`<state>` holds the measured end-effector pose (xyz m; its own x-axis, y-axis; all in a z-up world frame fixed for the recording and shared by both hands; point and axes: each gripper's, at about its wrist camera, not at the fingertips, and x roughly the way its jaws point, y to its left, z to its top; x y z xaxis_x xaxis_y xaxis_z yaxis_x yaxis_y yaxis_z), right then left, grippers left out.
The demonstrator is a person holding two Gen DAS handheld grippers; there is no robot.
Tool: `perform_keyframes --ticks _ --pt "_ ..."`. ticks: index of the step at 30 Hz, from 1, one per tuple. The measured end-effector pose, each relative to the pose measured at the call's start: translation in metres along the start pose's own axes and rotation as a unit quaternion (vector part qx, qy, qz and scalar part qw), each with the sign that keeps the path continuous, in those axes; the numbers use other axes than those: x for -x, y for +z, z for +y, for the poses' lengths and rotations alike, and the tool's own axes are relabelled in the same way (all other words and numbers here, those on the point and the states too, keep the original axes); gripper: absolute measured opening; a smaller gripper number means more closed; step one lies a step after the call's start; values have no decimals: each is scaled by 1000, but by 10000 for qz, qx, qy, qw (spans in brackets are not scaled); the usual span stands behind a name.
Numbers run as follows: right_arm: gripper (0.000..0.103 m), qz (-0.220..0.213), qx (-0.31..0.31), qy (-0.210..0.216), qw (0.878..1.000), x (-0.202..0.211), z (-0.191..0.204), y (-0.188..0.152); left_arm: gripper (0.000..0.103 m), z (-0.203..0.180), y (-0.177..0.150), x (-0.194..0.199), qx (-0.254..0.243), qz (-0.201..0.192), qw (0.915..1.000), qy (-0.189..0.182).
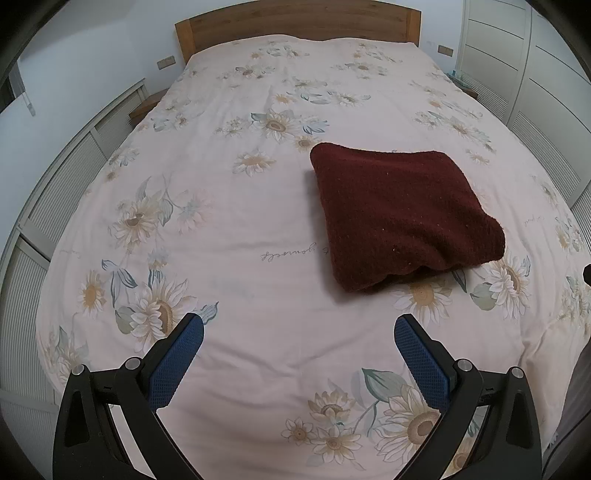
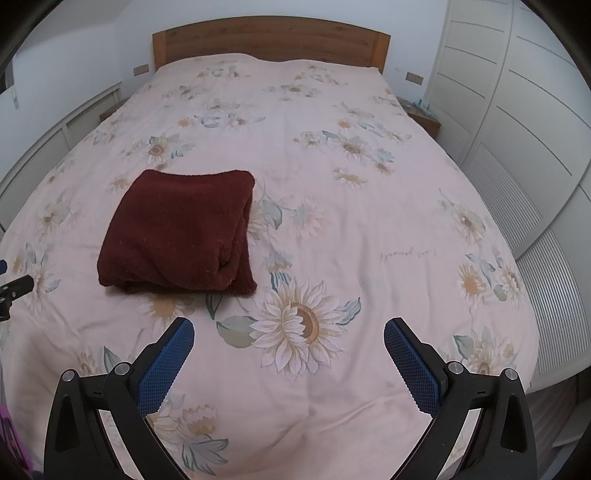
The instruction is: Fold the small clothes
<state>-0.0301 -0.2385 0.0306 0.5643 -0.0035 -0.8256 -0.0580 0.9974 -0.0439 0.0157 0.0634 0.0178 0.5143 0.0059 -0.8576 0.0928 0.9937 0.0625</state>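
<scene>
A dark red knitted garment [image 1: 399, 214] lies folded into a thick rectangle on the floral bedspread [image 1: 240, 221]. In the left wrist view it sits ahead and to the right of my left gripper [image 1: 299, 325], which is open with nothing between its blue pads. In the right wrist view the same folded garment [image 2: 181, 232] lies ahead and to the left of my right gripper [image 2: 288, 325], also open and empty. Both grippers hover above the near part of the bed, apart from the garment. A bit of the left gripper [image 2: 14, 286] shows at the left edge of the right wrist view.
The bed has a wooden headboard [image 1: 295, 22] at the far end. White louvred wardrobe doors [image 2: 524, 147] run along the right side, and a white slatted panel [image 1: 66, 177] lines the left. A small bedside table [image 2: 424, 118] stands at the far right.
</scene>
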Motion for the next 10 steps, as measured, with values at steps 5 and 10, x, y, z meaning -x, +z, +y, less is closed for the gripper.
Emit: perform_keyframes --ticks 5,10 --pt "103 32 -12 9 10000 -2 0 -1 102 -1 0 0 -13 9 10000 -2" --pt "103 85 -19 7 10000 -6 0 -3 102 -2 -2 -2 -84 31 10000 -32"
